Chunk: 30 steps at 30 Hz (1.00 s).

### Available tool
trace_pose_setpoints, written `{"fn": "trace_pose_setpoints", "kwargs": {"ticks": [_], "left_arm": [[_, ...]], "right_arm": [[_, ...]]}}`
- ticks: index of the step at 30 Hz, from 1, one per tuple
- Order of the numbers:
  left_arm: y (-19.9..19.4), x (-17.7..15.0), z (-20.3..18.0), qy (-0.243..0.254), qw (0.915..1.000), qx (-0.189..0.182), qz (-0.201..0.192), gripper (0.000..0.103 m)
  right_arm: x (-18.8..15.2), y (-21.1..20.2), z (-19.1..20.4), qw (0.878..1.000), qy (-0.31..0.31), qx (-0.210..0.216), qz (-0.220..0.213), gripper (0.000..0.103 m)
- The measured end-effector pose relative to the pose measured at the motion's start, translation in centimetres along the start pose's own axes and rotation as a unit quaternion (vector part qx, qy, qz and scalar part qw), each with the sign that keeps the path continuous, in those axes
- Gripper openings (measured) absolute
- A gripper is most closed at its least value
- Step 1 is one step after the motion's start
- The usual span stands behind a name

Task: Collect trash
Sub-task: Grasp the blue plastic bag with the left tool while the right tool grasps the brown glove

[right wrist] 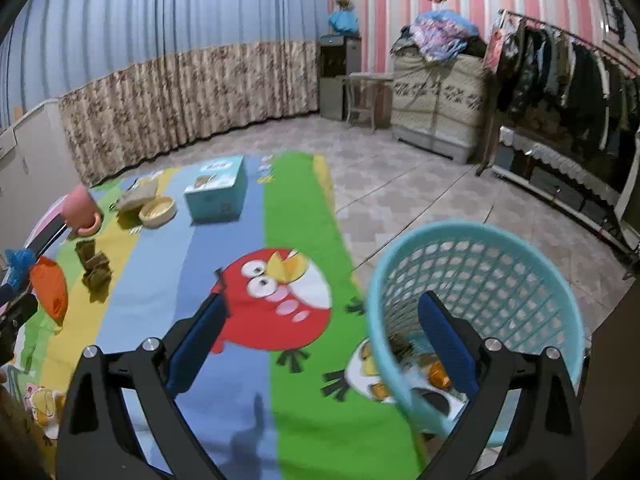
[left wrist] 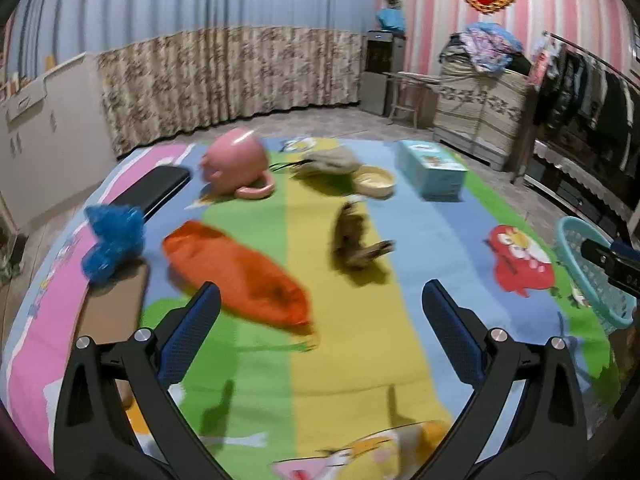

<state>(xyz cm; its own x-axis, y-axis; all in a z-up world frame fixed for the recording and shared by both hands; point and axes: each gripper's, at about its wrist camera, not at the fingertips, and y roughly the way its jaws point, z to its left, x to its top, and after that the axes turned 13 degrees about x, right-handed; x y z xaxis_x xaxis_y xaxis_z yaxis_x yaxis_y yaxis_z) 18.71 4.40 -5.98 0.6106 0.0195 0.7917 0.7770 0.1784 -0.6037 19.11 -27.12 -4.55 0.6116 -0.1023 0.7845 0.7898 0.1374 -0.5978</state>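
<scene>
Trash is seen scattered on the play mat (left wrist: 340, 344): an orange wrapper (left wrist: 236, 276) lies before the left gripper (left wrist: 320, 308), held apart and empty. A grasp is judged next. The right gripper (right wrist: 324, 320), likewise apart, is held by the basket (right wrist: 500, 280).

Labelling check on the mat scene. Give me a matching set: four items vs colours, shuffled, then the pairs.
Items:
1. crumpled bag
2. tipped mug
3. laundry-style basket
4. flattened wrapper

Colours:
A. pink
B. orange
C. blue
D. turquoise

Pairs: 1-C, 2-A, 3-D, 4-B
</scene>
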Motion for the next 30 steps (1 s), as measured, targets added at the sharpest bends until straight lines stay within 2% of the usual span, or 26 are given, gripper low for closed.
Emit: {"fn": "trace_pose_setpoints", "kwargs": {"ticks": [10,16,25,28,30], "left_arm": [[2.7,0.2,8.8,-0.038,0.9975,0.057,0.016,0.097],[4.2,0.3,12.9,-0.049,0.9959,0.073,0.024,0.097],[7.6,1.8,16.1,-0.053,0.9954,0.069,0.041,0.097],[8.8,2.7,16.2,-0.044,0.9951,0.076,0.044,0.091],[9.6,3.2,16.1,-0.037,0.9955,0.074,0.048,0.083]], "right_arm": [[-0.5,2.4,4.8,0.999,-0.038,0.003,0.021,0.095],[-1.5,4.0,9.0,0.996,-0.078,0.018,0.038,0.095],[-1.3,6.0,13.5,0.992,-0.104,0.060,0.051,0.095],[-1.1,6.3,14.1,0.991,-0.102,0.069,0.054,0.095],[-1.0,6.7,14.6,0.991,-0.101,0.073,0.056,0.095]]}}
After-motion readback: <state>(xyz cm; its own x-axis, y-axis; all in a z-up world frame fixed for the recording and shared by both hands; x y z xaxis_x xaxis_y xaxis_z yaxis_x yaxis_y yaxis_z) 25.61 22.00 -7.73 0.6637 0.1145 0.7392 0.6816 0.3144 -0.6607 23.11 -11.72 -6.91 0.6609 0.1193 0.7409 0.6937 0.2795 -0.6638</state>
